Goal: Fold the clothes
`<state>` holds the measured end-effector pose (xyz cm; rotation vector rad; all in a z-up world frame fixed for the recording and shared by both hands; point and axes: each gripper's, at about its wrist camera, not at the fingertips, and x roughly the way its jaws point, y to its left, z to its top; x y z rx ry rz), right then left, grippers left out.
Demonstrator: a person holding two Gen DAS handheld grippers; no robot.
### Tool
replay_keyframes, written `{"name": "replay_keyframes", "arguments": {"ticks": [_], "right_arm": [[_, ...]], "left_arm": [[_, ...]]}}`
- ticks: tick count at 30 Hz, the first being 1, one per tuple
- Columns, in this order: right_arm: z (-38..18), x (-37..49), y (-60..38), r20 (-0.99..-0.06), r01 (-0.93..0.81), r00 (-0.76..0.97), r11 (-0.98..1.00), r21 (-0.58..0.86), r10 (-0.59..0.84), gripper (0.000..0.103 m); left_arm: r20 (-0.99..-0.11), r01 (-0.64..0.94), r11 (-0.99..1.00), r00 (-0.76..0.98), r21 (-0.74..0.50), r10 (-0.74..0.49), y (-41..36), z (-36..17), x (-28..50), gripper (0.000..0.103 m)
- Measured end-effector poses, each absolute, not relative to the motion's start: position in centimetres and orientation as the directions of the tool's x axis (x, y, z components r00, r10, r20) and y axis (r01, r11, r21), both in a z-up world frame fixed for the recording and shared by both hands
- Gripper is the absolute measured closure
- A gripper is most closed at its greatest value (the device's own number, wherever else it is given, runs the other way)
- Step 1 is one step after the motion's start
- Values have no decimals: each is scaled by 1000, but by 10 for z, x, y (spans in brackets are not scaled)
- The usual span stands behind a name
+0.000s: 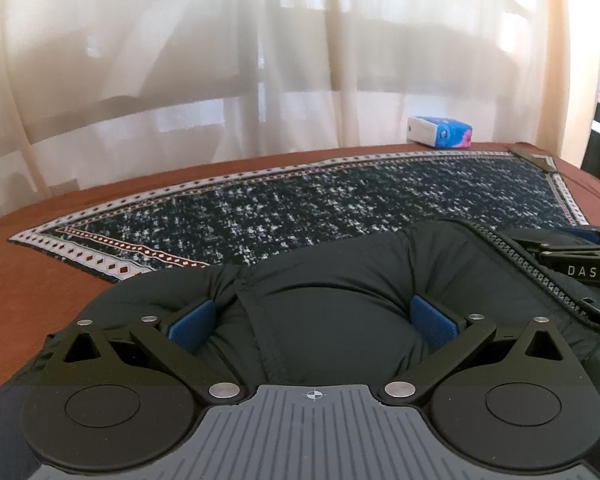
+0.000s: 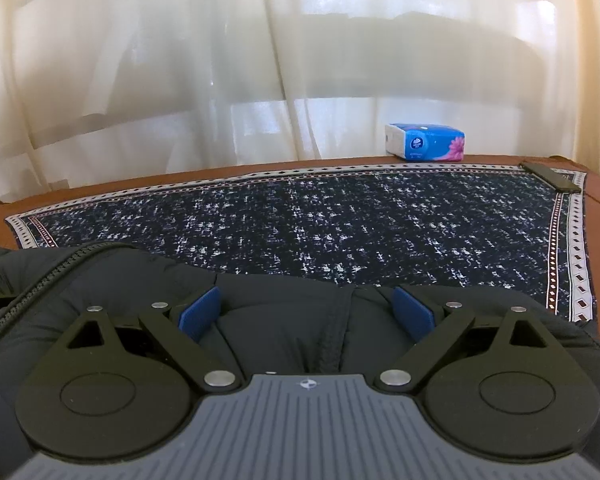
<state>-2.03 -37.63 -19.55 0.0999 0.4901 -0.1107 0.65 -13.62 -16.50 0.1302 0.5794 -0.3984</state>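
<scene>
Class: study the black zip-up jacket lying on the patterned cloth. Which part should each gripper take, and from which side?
Take the black jacket along its near padded edge, from the near side, one gripper either side of the zipper. The edge bulges into a thick roll the pads can bracket; both grippers already sit astride such bunches.

- The black jacket [image 1: 324,320] runs off the lower edge of both wrist views, so its full shape stays unseen.
- The right gripper [image 1: 572,256] is cut by the frame's right edge in the left wrist view.
- Print on the tissue pack [image 2: 424,142] is too small to read.
- The patterned cloth [image 2: 340,220] is partly hidden beneath the jacket.
</scene>
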Motion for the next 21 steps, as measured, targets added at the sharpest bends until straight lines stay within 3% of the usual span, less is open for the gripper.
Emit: {"name": "replay_keyframes", "arguments": {"ticks": [17, 21], "right_arm": [[-208, -13, -375, -477, 141, 873, 988, 58, -96, 9], [-206, -12, -374, -487, 142, 868, 989, 51, -100, 9]], "left_arm": [[-504, 385, 922, 803, 30, -319, -141, -183, 5, 1], [-538, 386, 921, 787, 47, -302, -144, -179, 8, 1]]}}
